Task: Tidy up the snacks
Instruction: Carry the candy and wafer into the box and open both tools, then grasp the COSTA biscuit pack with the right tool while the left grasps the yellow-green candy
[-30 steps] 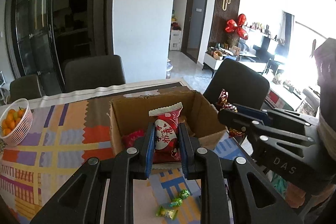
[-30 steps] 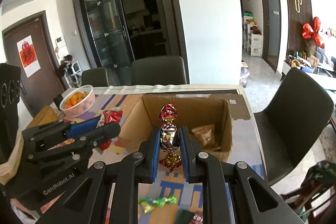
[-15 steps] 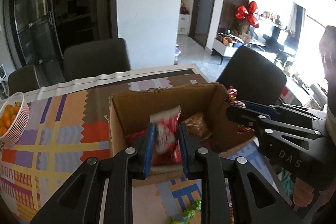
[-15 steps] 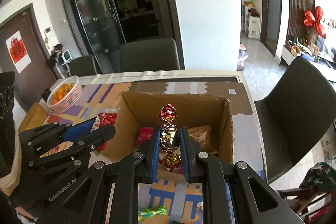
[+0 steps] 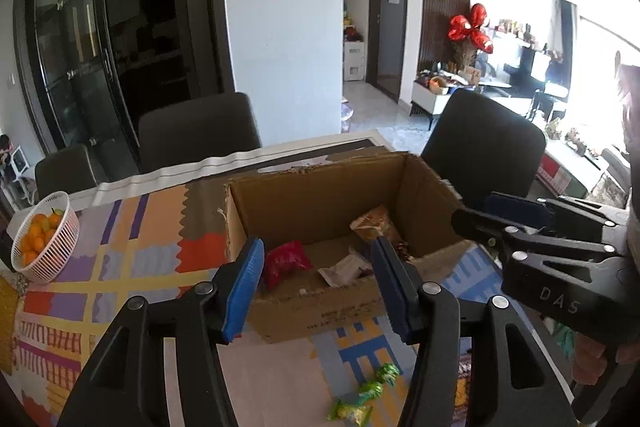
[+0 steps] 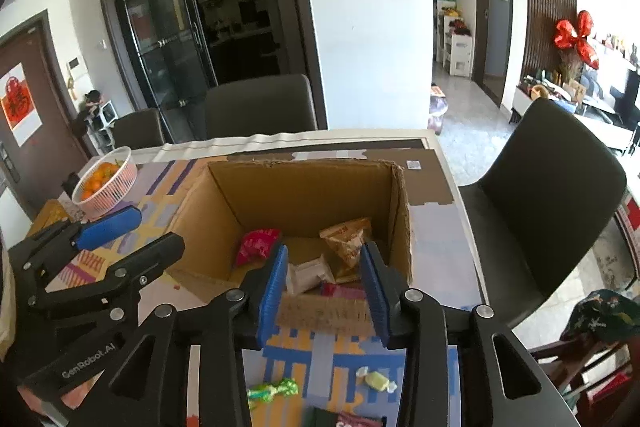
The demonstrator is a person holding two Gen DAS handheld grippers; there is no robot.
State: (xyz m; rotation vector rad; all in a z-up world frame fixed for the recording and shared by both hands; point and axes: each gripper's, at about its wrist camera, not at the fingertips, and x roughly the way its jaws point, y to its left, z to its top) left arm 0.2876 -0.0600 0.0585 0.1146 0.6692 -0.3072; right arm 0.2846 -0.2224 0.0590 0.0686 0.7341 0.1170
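An open cardboard box [image 5: 320,203] [image 6: 304,195] stands on the patterned tablecloth. In it lie a red packet [image 5: 286,263] [image 6: 256,245], a white-and-red packet [image 5: 344,269] [image 6: 308,275] and a brown packet [image 5: 374,223] [image 6: 348,241]. My left gripper [image 5: 316,287] [image 6: 158,229] hovers at the box's near edge, jaws opening, nothing between them. Beside it my right gripper [image 6: 324,287] [image 5: 472,209] is over the box's near right side, jaws also opening and empty. The foil candy is not clearly visible.
Loose green-wrapped candies [image 5: 368,391] [image 6: 272,389], a pale yellow candy [image 6: 376,381] and a dark packet [image 6: 344,419] lie on the cloth in front of the box. A white basket of oranges [image 5: 44,231] [image 6: 106,183] sits far left. Dark chairs [image 6: 552,187] surround the table.
Both grippers moved in over the box and opened. The red-and-white packet left the left jaws and the foil candy left the right jaws; the packet now lies in the box.
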